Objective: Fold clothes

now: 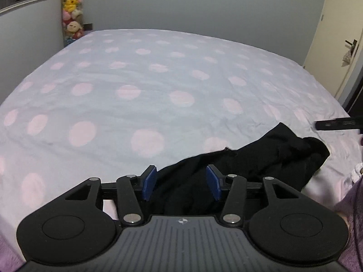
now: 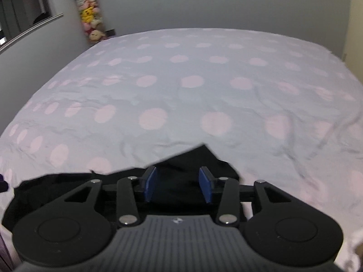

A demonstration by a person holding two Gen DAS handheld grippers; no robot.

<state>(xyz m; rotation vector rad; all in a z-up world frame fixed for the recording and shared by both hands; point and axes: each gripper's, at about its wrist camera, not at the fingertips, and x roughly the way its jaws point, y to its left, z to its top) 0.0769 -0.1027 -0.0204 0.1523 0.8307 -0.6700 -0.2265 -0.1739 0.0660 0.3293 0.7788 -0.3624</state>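
A crumpled black garment (image 1: 261,156) lies at the near edge of the bed. In the left wrist view my left gripper (image 1: 181,182) is open, its blue pads (image 1: 149,182) spread over the garment's left part. In the right wrist view the same black garment (image 2: 192,161) lies under my right gripper (image 2: 178,185), which is open with blue pads (image 2: 205,185) either side of the cloth. The tip of the right gripper (image 1: 335,124) shows at the right edge of the left wrist view. Neither gripper grips the cloth.
The bed (image 1: 147,86) has a pale sheet with pink dots. A shelf of plush toys (image 1: 72,11) stands at the far left corner. A door (image 1: 340,45) is at the right. Purple fabric (image 1: 354,199) lies at the near right.
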